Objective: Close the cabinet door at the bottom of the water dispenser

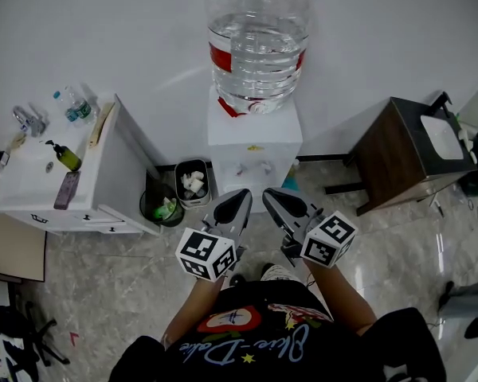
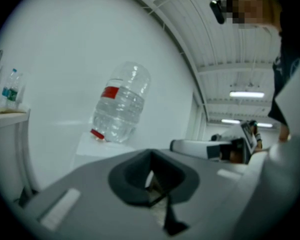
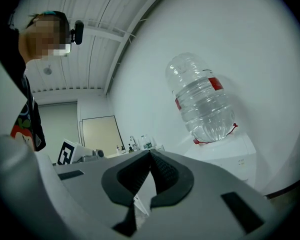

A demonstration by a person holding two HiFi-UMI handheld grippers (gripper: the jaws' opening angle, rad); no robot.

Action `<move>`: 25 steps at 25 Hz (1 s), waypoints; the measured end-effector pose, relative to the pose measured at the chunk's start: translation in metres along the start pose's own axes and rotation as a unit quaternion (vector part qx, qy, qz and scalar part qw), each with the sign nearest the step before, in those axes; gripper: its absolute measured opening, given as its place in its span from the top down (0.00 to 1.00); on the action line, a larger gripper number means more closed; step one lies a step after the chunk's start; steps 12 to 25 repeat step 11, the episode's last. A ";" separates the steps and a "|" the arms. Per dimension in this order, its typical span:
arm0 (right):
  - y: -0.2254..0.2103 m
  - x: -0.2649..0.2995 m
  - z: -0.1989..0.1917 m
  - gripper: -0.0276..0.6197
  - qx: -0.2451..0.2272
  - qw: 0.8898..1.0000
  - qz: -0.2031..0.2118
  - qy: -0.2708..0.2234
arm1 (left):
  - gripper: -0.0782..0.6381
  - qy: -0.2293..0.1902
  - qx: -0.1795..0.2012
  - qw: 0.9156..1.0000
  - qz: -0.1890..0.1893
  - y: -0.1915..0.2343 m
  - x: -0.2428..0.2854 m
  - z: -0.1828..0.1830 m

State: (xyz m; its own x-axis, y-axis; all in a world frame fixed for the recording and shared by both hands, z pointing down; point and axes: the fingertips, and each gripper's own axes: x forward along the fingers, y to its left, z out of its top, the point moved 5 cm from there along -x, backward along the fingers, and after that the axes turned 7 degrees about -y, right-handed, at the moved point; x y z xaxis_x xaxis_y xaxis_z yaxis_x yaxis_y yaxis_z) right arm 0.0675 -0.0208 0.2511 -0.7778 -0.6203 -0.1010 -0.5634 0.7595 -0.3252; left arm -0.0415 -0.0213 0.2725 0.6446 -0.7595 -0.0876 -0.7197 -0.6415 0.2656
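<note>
The white water dispenser (image 1: 253,138) stands against the wall straight ahead, with a large clear bottle (image 1: 259,38) upside down on top. Its lower front, where the cabinet door is, lies hidden behind my two grippers. My left gripper (image 1: 237,194) and right gripper (image 1: 272,192) are held side by side in front of the dispenser, both shut with nothing between the jaws and touching nothing. The left gripper view shows the left gripper (image 2: 151,156) pointing up past the bottle (image 2: 121,104). The right gripper view shows the right gripper (image 3: 150,156) with the bottle (image 3: 205,101) and the dispenser top (image 3: 225,156) beyond.
A white sink cabinet (image 1: 103,189) with bottles on it stands at the left. Between it and the dispenser sit a small bin (image 1: 193,183) of white scraps and a dark bucket (image 1: 163,207). At the right is a dark wooden cabinet (image 1: 406,153). The floor is pale marble tile.
</note>
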 end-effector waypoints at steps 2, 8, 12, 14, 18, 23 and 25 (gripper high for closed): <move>0.001 0.000 -0.001 0.93 0.007 1.000 -0.003 -0.002 | 0.89 0.001 -0.006 1.000 -0.006 -0.001 -0.002 -0.002; 0.009 -0.002 -0.005 0.93 0.017 1.000 -0.003 -0.002 | 0.89 0.006 -0.013 1.000 -0.018 -0.006 -0.009 -0.008; 0.012 -0.003 -0.005 0.93 0.016 1.000 -0.005 -0.002 | 0.89 0.004 -0.018 1.000 -0.022 -0.007 -0.013 -0.008; 0.012 -0.003 -0.005 0.93 0.016 1.000 -0.005 -0.002 | 0.89 0.004 -0.018 1.000 -0.022 -0.007 -0.013 -0.008; 0.012 -0.003 -0.005 0.93 0.016 1.000 -0.005 -0.002 | 0.89 0.004 -0.018 1.000 -0.022 -0.007 -0.013 -0.008; 0.012 -0.003 -0.005 0.93 0.016 1.000 -0.005 -0.002 | 0.89 0.004 -0.018 1.000 -0.022 -0.007 -0.013 -0.008; 0.012 -0.003 -0.005 0.93 0.016 1.000 -0.005 -0.002 | 0.89 0.004 -0.018 1.000 -0.022 -0.007 -0.013 -0.008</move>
